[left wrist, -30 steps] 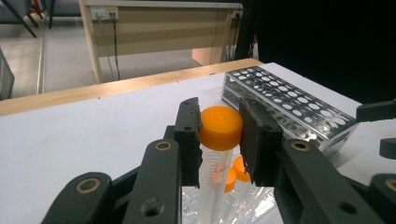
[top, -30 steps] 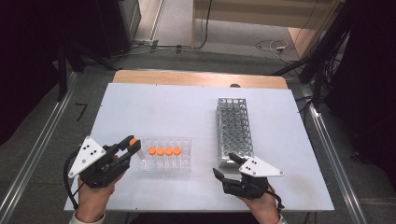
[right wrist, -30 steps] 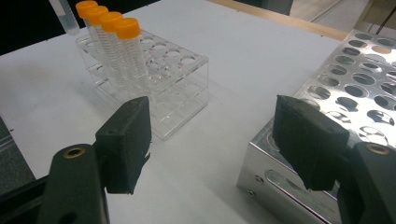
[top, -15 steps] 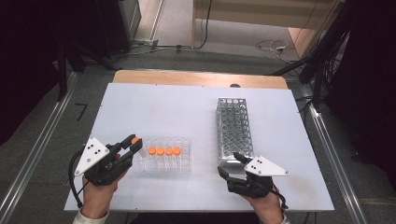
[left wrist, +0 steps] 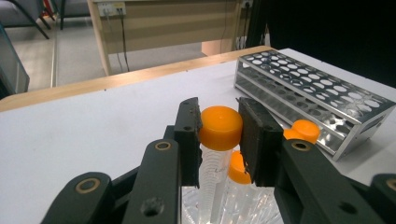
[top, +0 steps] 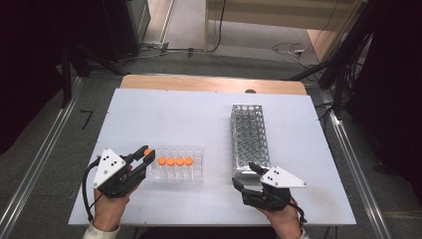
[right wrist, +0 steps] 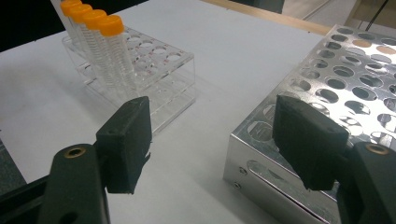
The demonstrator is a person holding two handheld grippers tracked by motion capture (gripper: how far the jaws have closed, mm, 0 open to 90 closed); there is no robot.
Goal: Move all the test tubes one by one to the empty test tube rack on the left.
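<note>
A: Left tool [left wrist: 220, 133] clamped on orange-capped clear plastic tube [left wrist: 219, 127], lifting from clear acrylic rack [top: 196, 175] at seven o'clock on table [top: 164, 114].

B: Right tool [right wrist: 212, 140] wide, empty, beside perforated metal rack [right wrist: 355, 70]. Risk: tilted pull, snagging tube, dragging rack.

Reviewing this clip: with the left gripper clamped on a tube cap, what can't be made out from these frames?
- Held tube: its lower end is cut off by the bottom edge in the left gripper view, so whether it still sits in the clear rack is unclear.
- Tube contents: too small in the high view.
- Metal rack: its right side is cut off by the frame edge in the right gripper view.
</note>
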